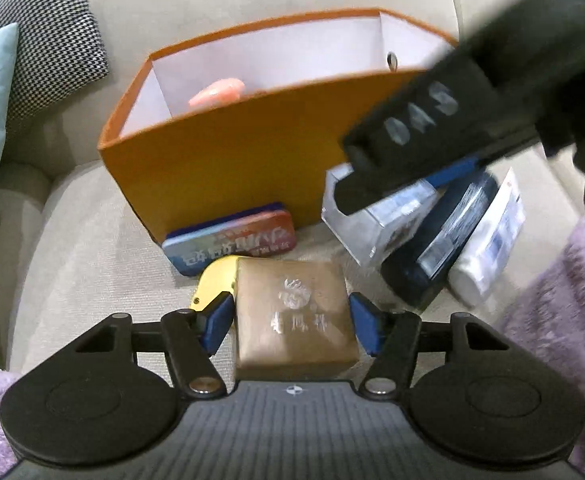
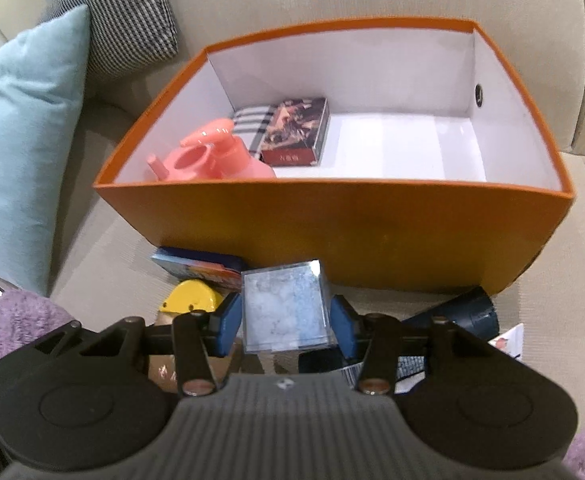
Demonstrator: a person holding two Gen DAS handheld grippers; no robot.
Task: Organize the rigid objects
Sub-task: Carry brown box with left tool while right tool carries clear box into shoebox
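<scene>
On the sofa seat (image 2: pixel 104 248), in front of the orange box (image 2: pixel 332 228), both grippers are mid-pickup.

Right gripper (image 2: pixel 286 316): jaws clamped on the clear cube (image 2: pixel 284 308), blue pads pressing both side faces. Cube looks lifted off the pile, just short of the box's near wall. In the left wrist view the same gripper (image 1: pixel 376 184) crosses the frame, blurred, with the cube (image 1: pixel 356 232) under it.

Left gripper (image 1: pixel 290 320): jaws straddle the brown box (image 1: pixel 292 312). Left pad looks to be touching its side; right pad is at the edge, contact not clear. I read that as a grip closing, not yet secured. Brown box sits on the cushion, yellow piece (image 1: pixel 216 280) just beside it, flat tin (image 1: pixel 228 244) leaning at the foot of the orange box.

Already in the box: pink pump bottle (image 2: pixel 208 156), striped item (image 2: pixel 252 124), dark red pack (image 2: pixel 296 132). Right half of the floor is free.

Still loose on the seat: dark blue cylinder (image 1: pixel 440 240) and white tube (image 1: pixel 488 248), off to the right.

Step in hand: carry the cube into the box. Next move calls for raising it clear of the near rim, moving forward over the free floor, lowering, then opening. Left should confirm both pads seated before lifting; the yellow piece is close enough to get dragged.
</scene>
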